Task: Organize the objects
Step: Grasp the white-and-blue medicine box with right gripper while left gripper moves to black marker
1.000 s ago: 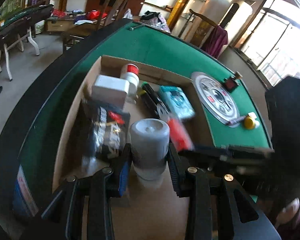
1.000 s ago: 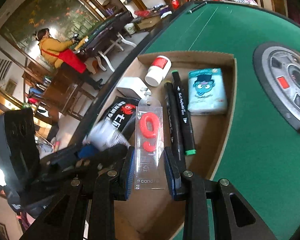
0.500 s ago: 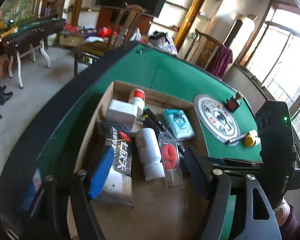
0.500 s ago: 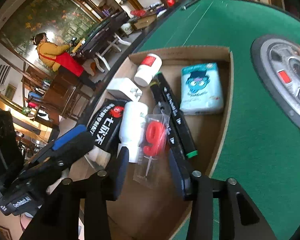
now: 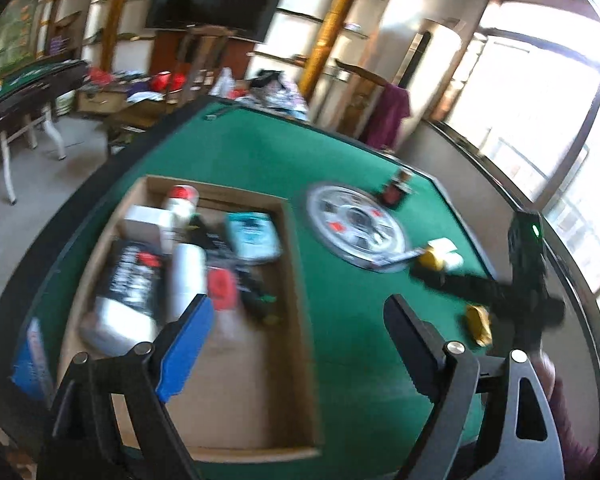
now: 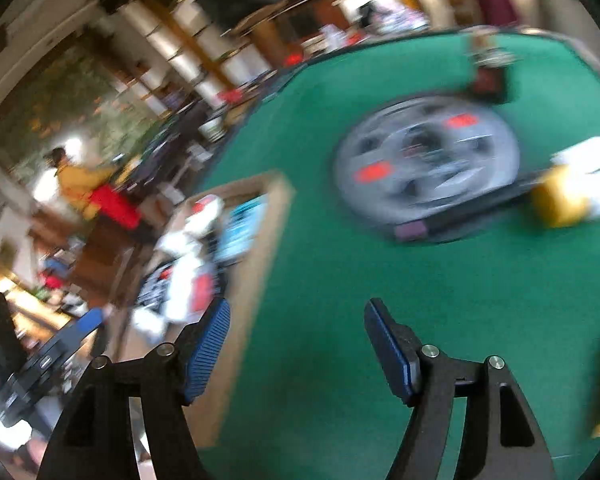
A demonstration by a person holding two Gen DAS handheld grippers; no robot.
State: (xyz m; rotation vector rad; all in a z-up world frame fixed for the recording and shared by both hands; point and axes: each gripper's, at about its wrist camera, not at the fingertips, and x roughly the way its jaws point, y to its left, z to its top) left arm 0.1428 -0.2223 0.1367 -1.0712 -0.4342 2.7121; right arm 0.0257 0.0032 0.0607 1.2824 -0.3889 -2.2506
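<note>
Both the left gripper (image 5: 300,344) and the right gripper (image 6: 296,348) are held wide apart and empty. A smooth white cylindrical bottle (image 5: 186,276) is laid inside the flat rectangular cardboard box (image 5: 296,280) on the green felt table (image 5: 352,320).

Bright sun is pouring in through the big windows (image 5: 560,120) on the right. A dark TV (image 5: 216,2) is hanging on the far wall between shelves. A wooden chair (image 5: 204,64) is standing behind the green table (image 5: 260,152). A person in a yellow top (image 6: 74,182) is standing far off by a big painting (image 6: 60,108).
</note>
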